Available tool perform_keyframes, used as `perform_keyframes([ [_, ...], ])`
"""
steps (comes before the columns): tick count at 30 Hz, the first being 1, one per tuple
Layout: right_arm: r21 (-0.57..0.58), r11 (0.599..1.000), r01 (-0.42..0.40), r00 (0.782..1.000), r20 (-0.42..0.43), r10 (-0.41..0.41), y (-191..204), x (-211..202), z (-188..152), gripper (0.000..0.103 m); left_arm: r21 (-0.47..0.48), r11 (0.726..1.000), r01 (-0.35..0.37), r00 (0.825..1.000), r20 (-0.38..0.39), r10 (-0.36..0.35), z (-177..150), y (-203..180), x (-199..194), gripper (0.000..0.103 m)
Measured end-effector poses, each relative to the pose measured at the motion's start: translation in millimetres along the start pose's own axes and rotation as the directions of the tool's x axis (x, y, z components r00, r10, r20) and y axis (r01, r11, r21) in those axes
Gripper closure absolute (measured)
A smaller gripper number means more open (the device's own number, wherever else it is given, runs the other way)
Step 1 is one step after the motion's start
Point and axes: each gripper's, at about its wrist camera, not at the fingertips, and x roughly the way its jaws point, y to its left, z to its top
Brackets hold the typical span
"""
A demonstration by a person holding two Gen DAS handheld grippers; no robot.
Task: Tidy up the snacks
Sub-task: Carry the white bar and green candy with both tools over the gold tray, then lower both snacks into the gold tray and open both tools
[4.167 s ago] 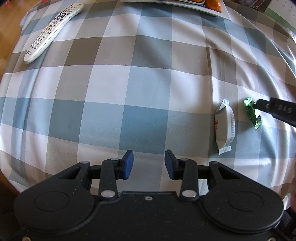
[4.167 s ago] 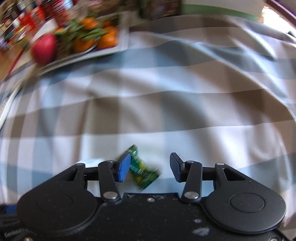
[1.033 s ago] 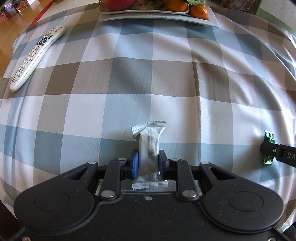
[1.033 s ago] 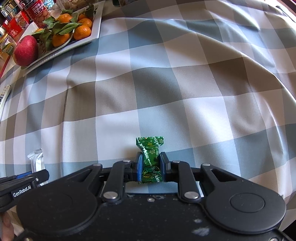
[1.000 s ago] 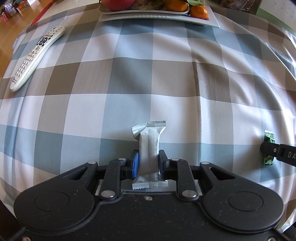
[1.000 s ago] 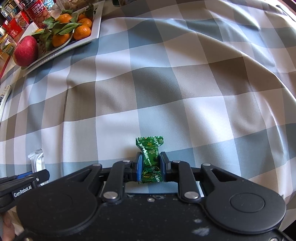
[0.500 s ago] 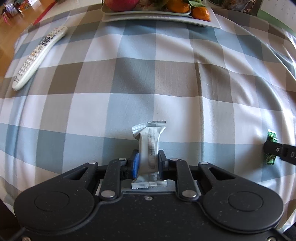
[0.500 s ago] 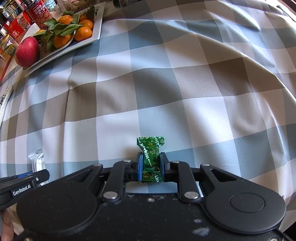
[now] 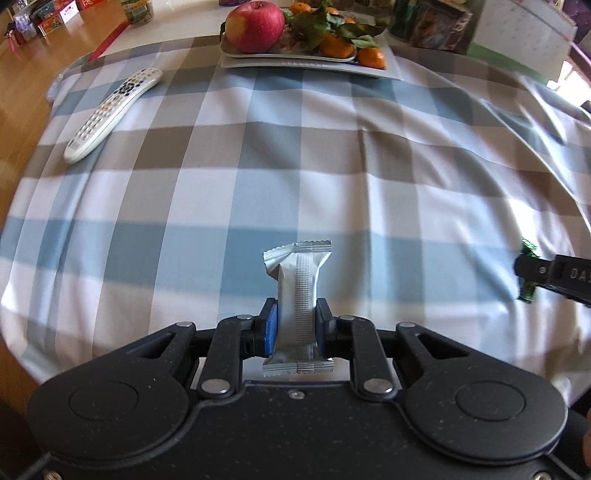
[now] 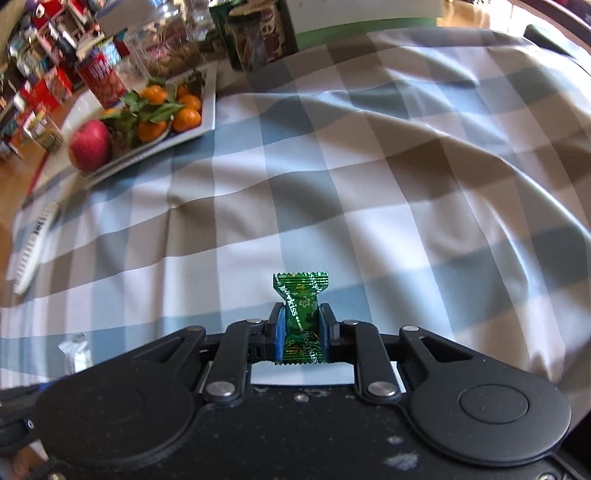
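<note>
The silver snack bar stands upright between the blue pads of the left gripper, which is pinched on the lower half of the wrapper. The crimped top end sticks out forward past the fingertips; the bottom end sits against the gripper body. The bar is held above the checked tablecloth, over a blue band of the pattern.

The green candy is held the same way in the right gripper, clamped on its middle, with the flared, serrated top end free above the pads. White lettering runs along the wrapper. The candy is above the tablecloth near the front of the table.

In the left wrist view, the right gripper enters from the right edge with the green candy showing at its tip. In the right wrist view, the top of the silver bar shows at the lower left, blurred.

Further back on the cloth:
- A white remote control lies at an angle near the left side.
- A white tray sits at the far edge, holding a red apple and oranges with leaves.
- Boxes and jars stand behind the tray; details are blurred.
</note>
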Motion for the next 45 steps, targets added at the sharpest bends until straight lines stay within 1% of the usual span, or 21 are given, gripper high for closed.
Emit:
perform_keyframes([
  [4,0.032,0.998,-0.053,0.999,0.013,0.052,-5.5,-29.1,-31.1,0.083,0.016,1.000,0.012,1.000,0.009,-0.012,-28.8,-0.8,-25.2,0.076],
  [10,0.017,0.996,-0.082,0.995,0.058,0.081,-12.4,-79.3,-87.2,0.083,0.045,0.999,0.009,1.000,0.018,-0.010,-74.2,-0.9,-60.1,0.076],
  [15,0.012,0.992,-0.124,0.990,0.072,0.123,-19.0,-115.8,-136.0,0.083,0.042,0.998,0.044,0.999,0.003,-0.044,-112.9,-0.8,-79.5,0.076],
  [20,-0.008,0.990,-0.143,0.988,0.062,0.143,-20.9,-137.3,-183.2,0.083,0.067,0.996,0.052,0.999,-0.020,-0.050,-148.6,-8.7,-85.3,0.076],
  [24,-0.022,0.989,-0.143,0.989,0.030,0.144,-23.8,-141.6,-209.9,0.083,0.068,0.995,0.078,0.996,-0.050,-0.074,-173.8,-14.2,-84.2,0.076],
  [27,-0.024,0.991,-0.132,0.991,0.025,0.133,-28.3,-145.8,-225.8,0.083,0.068,0.993,0.101,0.993,-0.070,-0.096,-184.7,-19.5,-81.8,0.076],
  [30,-0.003,0.991,-0.133,0.991,0.023,0.133,-36.8,-147.7,-233.5,0.083,0.060,0.992,0.110,0.992,-0.076,-0.106,-186.3,-23.8,-79.7,0.076],
  [33,0.016,0.992,-0.122,0.992,0.014,0.122,-44.2,-144.6,-239.0,0.083,0.042,0.994,0.103,0.993,-0.070,-0.100,-180.4,-25.5,-76.0,0.076],
  [40,0.064,0.991,-0.119,0.992,-0.030,0.121,-60.1,-132.6,-246.9,0.083,0.034,0.999,0.041,0.998,-0.042,-0.039,-149.0,-32.8,-59.2,0.076],
  [45,0.082,0.989,-0.126,0.991,-0.040,0.130,-66.7,-128.0,-246.6,0.083,0.040,0.999,0.031,0.999,-0.041,-0.029,-130.4,-38.7,-47.6,0.075],
])
